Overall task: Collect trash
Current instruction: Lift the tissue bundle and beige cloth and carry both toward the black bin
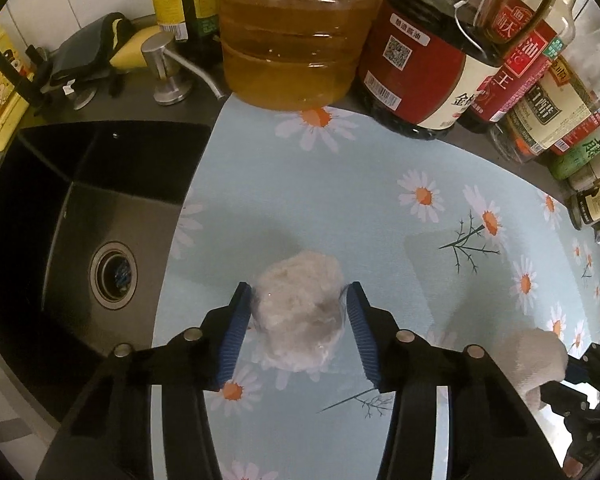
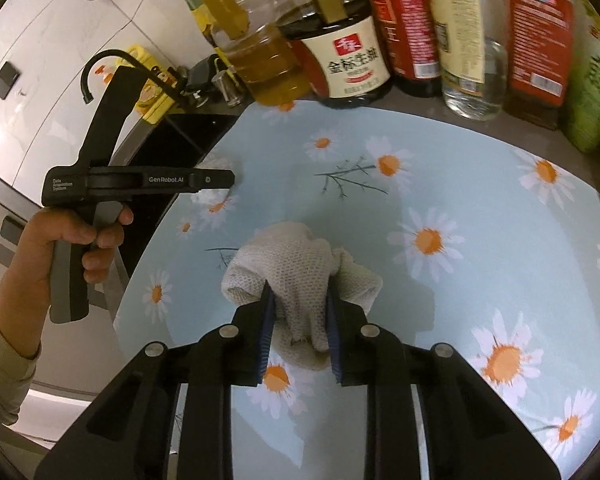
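While the left gripper stands with its blue pads on either side of a crumpled plastic-wrapped wad lying on the daisy-print mat of the bench, whether it truly pinches the wad cannot be told. Over on the right, the right gripper is clenched on a bunched white mesh cloth resting on the same mat. A black sink lies just left of the mat, and oil and sauce bottles crowd its far edge.

Warm indoor light, soft shadows, fisheye warp, blurry edges w/ vignette
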`<state>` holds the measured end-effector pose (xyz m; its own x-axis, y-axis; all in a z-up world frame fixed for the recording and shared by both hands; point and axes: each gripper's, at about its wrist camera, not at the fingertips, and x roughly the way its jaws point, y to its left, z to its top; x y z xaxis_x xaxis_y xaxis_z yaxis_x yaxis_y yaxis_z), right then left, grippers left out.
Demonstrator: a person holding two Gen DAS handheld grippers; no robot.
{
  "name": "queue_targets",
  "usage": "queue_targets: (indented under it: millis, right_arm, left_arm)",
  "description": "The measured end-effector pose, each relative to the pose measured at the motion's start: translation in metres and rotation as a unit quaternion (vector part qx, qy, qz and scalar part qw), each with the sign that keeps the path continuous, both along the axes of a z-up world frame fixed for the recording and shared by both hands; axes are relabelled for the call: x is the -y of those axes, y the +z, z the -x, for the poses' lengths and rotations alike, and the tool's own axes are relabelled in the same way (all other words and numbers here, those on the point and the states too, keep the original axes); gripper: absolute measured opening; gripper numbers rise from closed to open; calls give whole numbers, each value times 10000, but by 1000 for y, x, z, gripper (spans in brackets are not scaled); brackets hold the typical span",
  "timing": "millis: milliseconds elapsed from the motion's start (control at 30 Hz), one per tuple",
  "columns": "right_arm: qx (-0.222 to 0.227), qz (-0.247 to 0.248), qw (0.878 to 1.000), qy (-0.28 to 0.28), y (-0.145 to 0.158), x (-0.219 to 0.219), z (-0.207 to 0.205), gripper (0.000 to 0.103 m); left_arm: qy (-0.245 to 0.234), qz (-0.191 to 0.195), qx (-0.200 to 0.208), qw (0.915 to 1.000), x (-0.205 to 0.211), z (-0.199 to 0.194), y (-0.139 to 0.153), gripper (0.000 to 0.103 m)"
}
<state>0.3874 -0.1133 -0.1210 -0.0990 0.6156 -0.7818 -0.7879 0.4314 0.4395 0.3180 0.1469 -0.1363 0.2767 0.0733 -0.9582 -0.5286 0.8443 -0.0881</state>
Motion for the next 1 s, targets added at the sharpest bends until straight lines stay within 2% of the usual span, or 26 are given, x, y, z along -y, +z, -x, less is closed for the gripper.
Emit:
queue_targets:
  millis: [433, 1000]
  right_arm:
    - [56, -57, 9998, -177, 10, 17, 33, 25]
    - [332, -30, 9983, -472, 30, 38, 122, 25]
  left_arm:
    - [-288, 18, 285, 9992, 21, 32, 25, 45]
    - [-931, 278, 739, 9925, 75, 131, 53, 45]
